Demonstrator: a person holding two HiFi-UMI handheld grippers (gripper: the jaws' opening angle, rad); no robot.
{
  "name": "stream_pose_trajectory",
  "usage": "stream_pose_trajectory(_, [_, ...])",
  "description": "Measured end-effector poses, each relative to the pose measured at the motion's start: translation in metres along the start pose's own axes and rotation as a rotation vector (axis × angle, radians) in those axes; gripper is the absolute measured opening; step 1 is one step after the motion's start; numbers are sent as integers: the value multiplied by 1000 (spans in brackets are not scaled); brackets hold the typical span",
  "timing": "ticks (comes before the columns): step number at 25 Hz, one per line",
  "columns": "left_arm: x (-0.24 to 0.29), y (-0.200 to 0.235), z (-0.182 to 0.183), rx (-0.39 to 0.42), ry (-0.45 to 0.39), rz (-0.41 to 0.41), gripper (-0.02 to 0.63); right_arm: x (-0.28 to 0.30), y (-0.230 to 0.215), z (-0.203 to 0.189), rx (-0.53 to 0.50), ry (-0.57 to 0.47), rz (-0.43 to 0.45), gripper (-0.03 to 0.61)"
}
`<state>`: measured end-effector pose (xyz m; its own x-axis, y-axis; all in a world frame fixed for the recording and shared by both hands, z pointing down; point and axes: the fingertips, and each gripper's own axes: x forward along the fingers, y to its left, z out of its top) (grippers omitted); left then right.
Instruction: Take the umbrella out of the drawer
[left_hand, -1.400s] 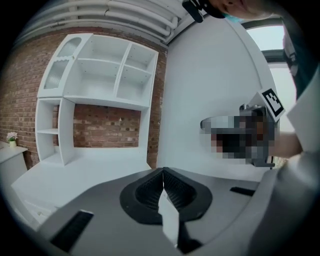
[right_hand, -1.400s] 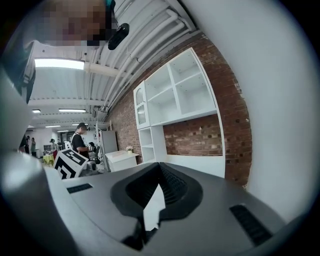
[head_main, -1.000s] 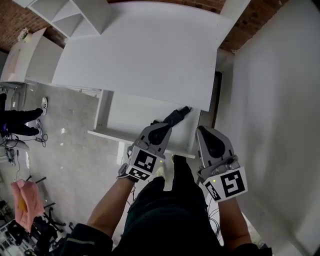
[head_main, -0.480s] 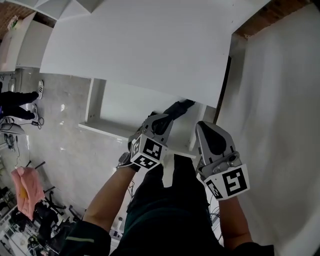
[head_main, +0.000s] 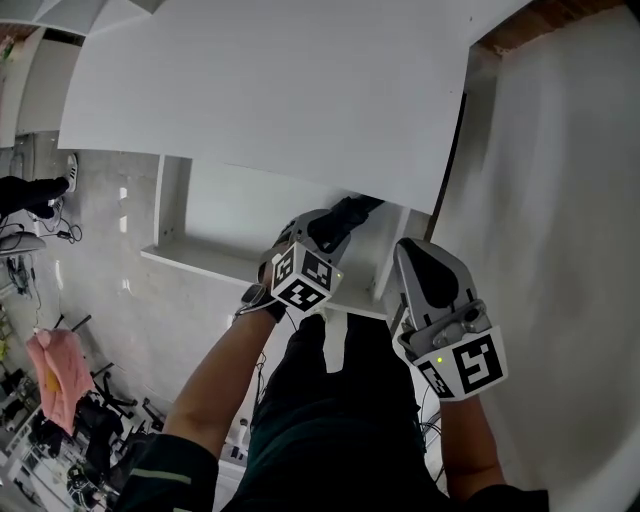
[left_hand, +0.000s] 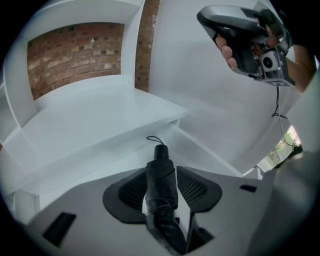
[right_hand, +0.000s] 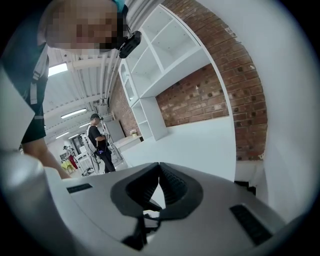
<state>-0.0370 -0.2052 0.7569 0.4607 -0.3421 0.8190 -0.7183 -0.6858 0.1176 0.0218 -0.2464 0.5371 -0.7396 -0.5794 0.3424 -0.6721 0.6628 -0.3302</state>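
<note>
Drawer (head_main: 200, 262) open; folded umbrella (left_hand: 161, 185) lies inside, under the counter (head_main: 280, 90) edge. Left hand-held gripper (left_hand: 162, 172) straddles it, jaws just opening, gap at one pad, so no grip yet. Right hand-held gripper (right_hand: 159, 172) closed, empty; grasp and lift-out remain.

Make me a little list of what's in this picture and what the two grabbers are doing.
umbrella: black, folded up, in the drawer
drawer: white, pulled open under the white desk top
left gripper: reaching into the drawer; jaws have just been opening, umbrella between them, not squeezed
right gripper: jaws together, holding nothing, outside the drawer
job so far: umbrella not yet taken out
</note>
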Motion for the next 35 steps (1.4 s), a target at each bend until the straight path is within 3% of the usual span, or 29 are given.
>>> stream_pose_trajectory(16, [64, 3, -33, 32, 144, -14, 277, 16, -28, -13, 22, 46, 26, 5])
stream_pose_trajectory(23, [78, 6, -51, 83, 230, 21, 304, 18, -33, -14, 36, 45, 20, 5])
stream_pose_trajectory(29, [77, 10, -48, 84, 225, 25, 297, 16, -34, -22, 41, 77, 23, 5])
stream_pose_trajectory(35, [78, 5, -55, 126, 243, 4, 219, 13, -36, -27, 45, 64, 18, 5])
